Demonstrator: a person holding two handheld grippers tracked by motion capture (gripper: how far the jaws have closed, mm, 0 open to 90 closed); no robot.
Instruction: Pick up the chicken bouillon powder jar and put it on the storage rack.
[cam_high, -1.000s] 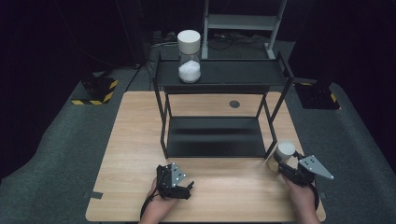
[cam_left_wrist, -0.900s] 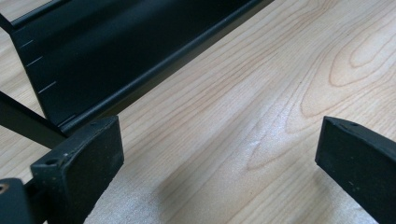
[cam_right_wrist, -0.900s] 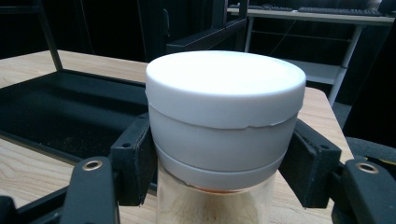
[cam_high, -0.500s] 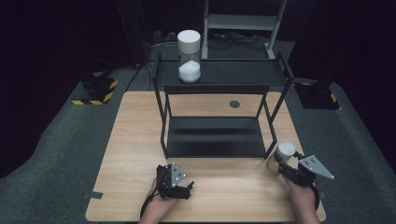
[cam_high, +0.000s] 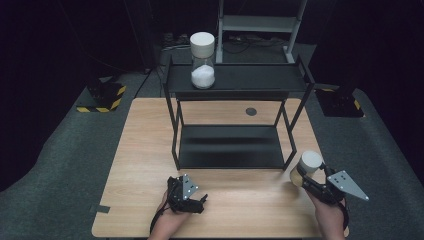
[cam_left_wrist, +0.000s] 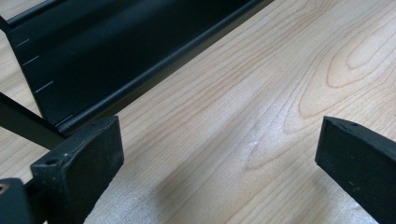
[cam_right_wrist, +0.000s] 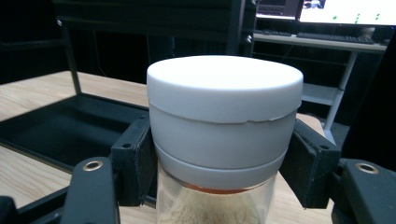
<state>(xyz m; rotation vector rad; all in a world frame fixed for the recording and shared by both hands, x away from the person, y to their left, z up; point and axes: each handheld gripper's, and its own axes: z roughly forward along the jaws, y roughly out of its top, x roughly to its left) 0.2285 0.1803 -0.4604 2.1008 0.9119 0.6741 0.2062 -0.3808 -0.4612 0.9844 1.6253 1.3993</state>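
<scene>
Right gripper (cam_high: 306, 178): lower right of the high view, held in the person's right hand; jaws clamped on a jar, one black pad pressed on each side just under the lid.
Held jar (cam_right_wrist: 224, 140): centre of the right gripper view, upright, white lid on top, clear glass below with pale grainy contents showing at the bottom edge of the frame. In the high view it sits at lower right, just off the front right leg of the shelf rack.
Jar lid (cam_right_wrist: 225, 86): white, flat-topped, seated on the jar; a thin seam runs around its side.
Left gripper (cam_high: 192, 197): lower centre-left of the high view, in the person's left hand, low over the table near its front edge. Jaws stand well apart with bare wood between them, as the left gripper view shows.
Shelf rack (cam_high: 235, 150): black metal, two tiers, centre of the high view, standing on the table. Its lower tray edge crosses the upper left of the left gripper view.
Second jar (cam_high: 202, 60): upper centre of the high view, upright on the left end of the rack's top tier; white lid, white contents in the lower part.
Table (cam_high: 145, 150): light wood, grain clearly visible.
Separation: the two grippers are well apart, at opposite sides of the table's front edge.
</scene>
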